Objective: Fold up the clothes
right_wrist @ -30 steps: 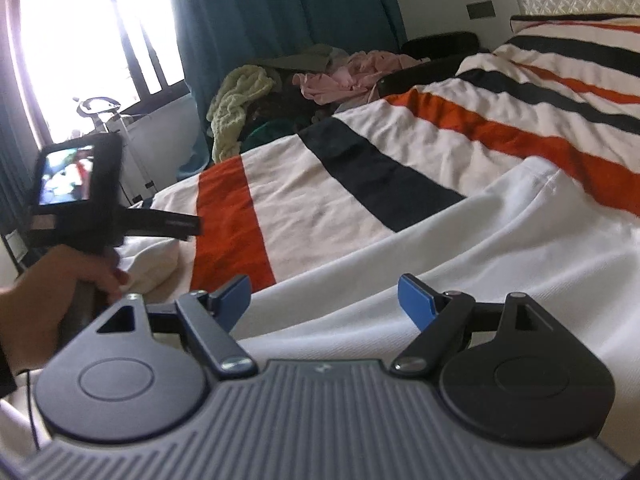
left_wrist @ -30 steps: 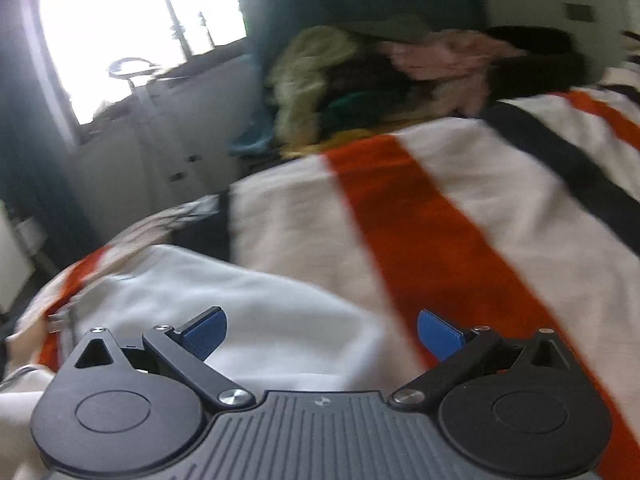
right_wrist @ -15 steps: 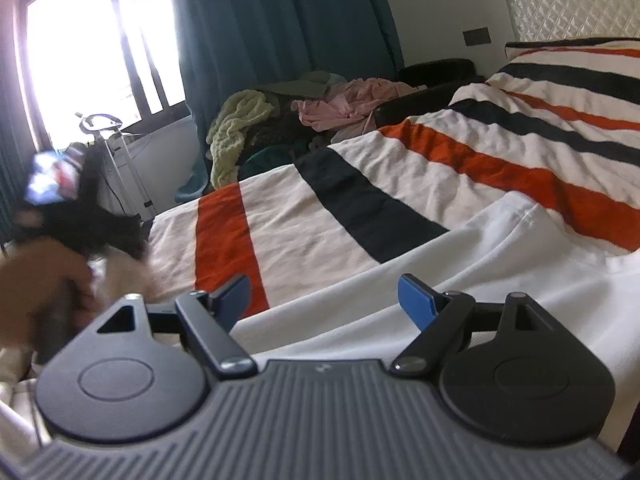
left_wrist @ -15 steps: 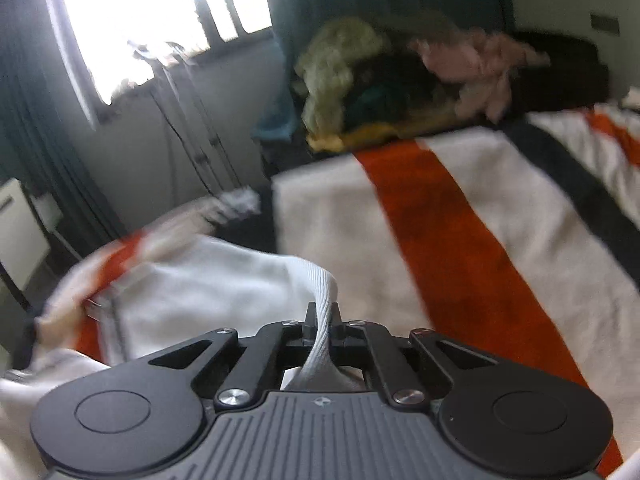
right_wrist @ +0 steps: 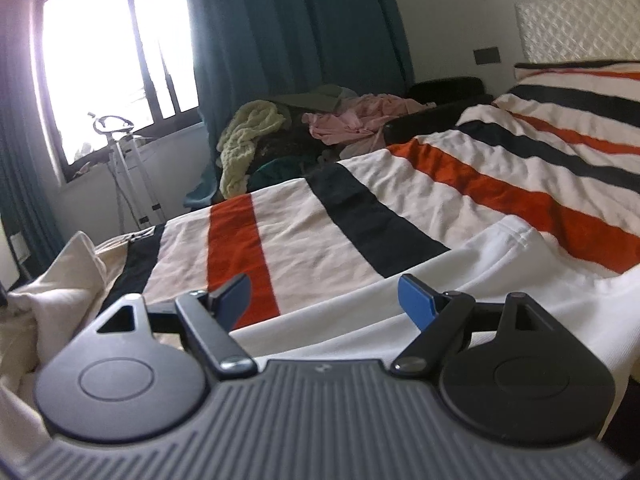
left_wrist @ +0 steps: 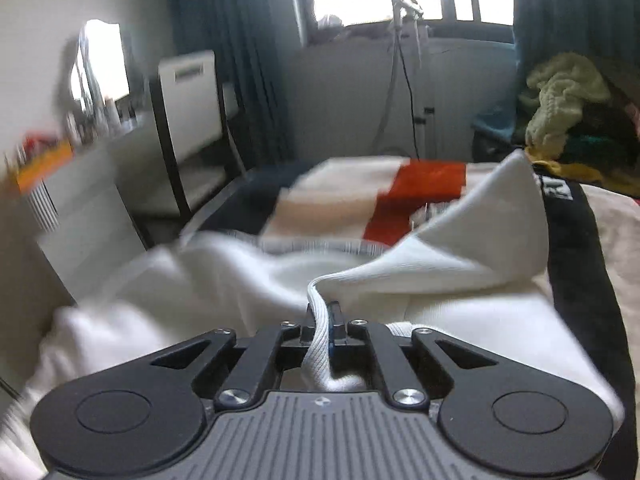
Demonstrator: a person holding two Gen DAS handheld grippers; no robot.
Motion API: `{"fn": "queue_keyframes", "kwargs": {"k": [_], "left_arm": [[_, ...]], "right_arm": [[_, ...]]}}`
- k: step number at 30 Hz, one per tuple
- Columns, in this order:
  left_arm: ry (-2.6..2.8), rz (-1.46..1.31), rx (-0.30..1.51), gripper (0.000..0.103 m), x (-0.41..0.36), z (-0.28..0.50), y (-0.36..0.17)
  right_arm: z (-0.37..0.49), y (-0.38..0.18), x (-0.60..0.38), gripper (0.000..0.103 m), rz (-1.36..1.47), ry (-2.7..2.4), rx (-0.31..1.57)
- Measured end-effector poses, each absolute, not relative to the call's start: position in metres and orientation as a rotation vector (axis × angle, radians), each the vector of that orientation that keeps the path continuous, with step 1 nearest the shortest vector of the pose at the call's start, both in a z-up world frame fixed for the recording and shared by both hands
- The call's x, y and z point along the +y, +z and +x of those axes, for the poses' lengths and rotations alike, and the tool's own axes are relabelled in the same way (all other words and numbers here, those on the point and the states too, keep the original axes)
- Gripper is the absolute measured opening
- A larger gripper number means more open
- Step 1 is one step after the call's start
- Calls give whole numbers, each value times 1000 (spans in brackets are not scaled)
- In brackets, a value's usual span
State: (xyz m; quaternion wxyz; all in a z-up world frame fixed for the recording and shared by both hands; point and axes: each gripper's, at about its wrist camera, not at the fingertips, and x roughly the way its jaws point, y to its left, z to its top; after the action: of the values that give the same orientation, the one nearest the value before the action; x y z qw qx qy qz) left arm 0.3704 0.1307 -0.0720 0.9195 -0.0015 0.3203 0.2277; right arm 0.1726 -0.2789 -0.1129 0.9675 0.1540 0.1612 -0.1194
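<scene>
A white garment [left_wrist: 440,264] lies on a bed with an orange, black and cream striped cover [right_wrist: 320,240]. My left gripper [left_wrist: 320,320] is shut on a ribbed edge of the white garment, which bunches and lifts in front of it. In the right wrist view the same white garment [right_wrist: 500,280] spreads flat across the near part of the bed. My right gripper [right_wrist: 324,300] is open just above that cloth, its blue pads [right_wrist: 414,300] apart and holding nothing.
A pile of loose clothes [right_wrist: 288,132] sits beyond the far side of the bed, by teal curtains [right_wrist: 280,40]. A metal stand [right_wrist: 120,160] is under the window. A white radiator [left_wrist: 188,100] and a cluttered desk [left_wrist: 60,160] stand past the foot of the bed.
My left gripper closed on the garment's edge and swung left, pulling the cloth with it. The right gripper stayed open, and the left hand left its view.
</scene>
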Motion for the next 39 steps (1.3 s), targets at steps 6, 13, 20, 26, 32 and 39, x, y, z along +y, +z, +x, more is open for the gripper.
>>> {"fn": "queue_keyframes", "kwargs": {"k": [6,13,20,26,32,39], "left_arm": [[434,-74,656,50,130,344,-60],[327,2,584,89,96,289,-24],[136,-15,492,99,20,200,-3],[-27,-24,435,101,-33,145,-16],[-70,24,413,101,-42,127,-36],[-59,-48,421,101,-28,125,-49]], "right_arm": [[174,-116,-267,82,251,-206,328],[173,-112,-265,82,258,-168,331],[160,-100,-263,82,252,-147,289],[149,-94,-259,82,230,-129,258],[132,-85,-258,82,246,-87,218],[131,-91,-246,82,199,-49,224]]}}
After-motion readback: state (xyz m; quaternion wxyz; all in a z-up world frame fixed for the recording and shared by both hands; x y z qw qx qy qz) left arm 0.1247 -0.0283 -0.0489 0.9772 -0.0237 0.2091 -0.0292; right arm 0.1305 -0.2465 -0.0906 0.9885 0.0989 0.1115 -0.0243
